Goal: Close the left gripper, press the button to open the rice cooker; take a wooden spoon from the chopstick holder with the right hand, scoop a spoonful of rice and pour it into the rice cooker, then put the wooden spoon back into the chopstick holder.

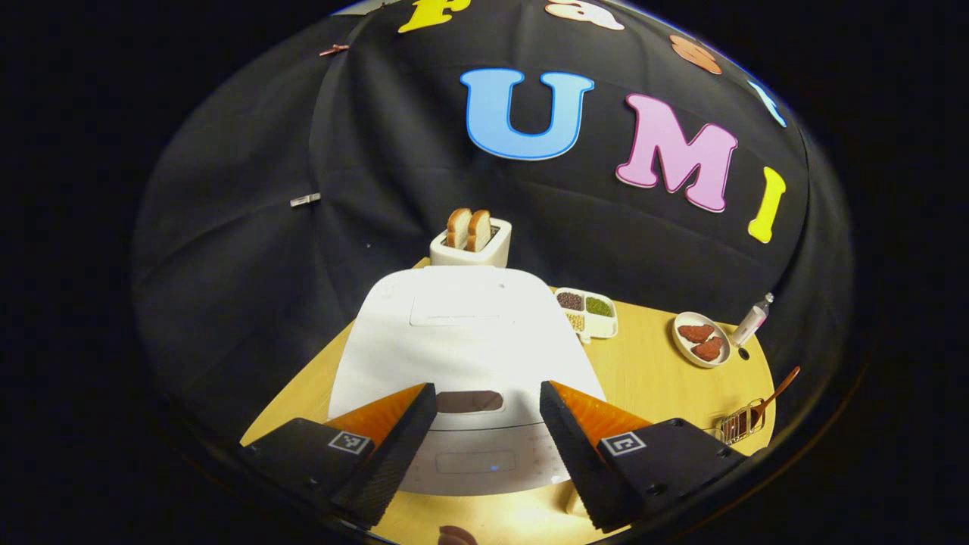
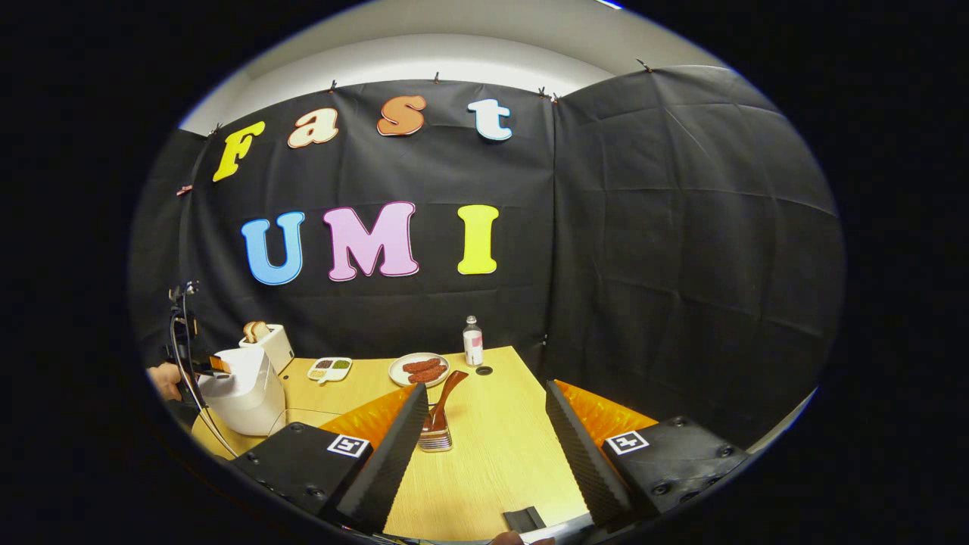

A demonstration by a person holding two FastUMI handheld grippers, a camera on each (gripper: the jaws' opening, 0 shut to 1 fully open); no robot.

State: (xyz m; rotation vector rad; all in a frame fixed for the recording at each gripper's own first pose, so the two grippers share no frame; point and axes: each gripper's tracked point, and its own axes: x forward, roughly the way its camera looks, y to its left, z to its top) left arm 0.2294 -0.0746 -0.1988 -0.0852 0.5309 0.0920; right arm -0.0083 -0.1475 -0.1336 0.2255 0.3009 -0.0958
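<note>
Evidently nothing is done yet: the left tongs (image 1: pixel 488 424) gape over the shut rice cooker (image 1: pixel 462 333), the right tongs (image 2: pixel 484 446) hang open and empty, the wooden spoon (image 2: pixel 445 393) in its chopstick holder (image 2: pixel 436 437) at eleven o'clock

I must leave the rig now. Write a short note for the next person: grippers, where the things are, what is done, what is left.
Left gripper: open, holding nothing, hovering over the front of the rice cooker.
Right gripper: open, holding nothing, above the table, facing the chopstick holder.
Rice cooker: lid closed.
Wooden spoon: standing in the chopstick holder.
Done: nothing yet.
Left: close the left gripper, press the button to open the lid; take the spoon with the right gripper, scoop rice, pour it into the cooker, return the spoon.
</note>
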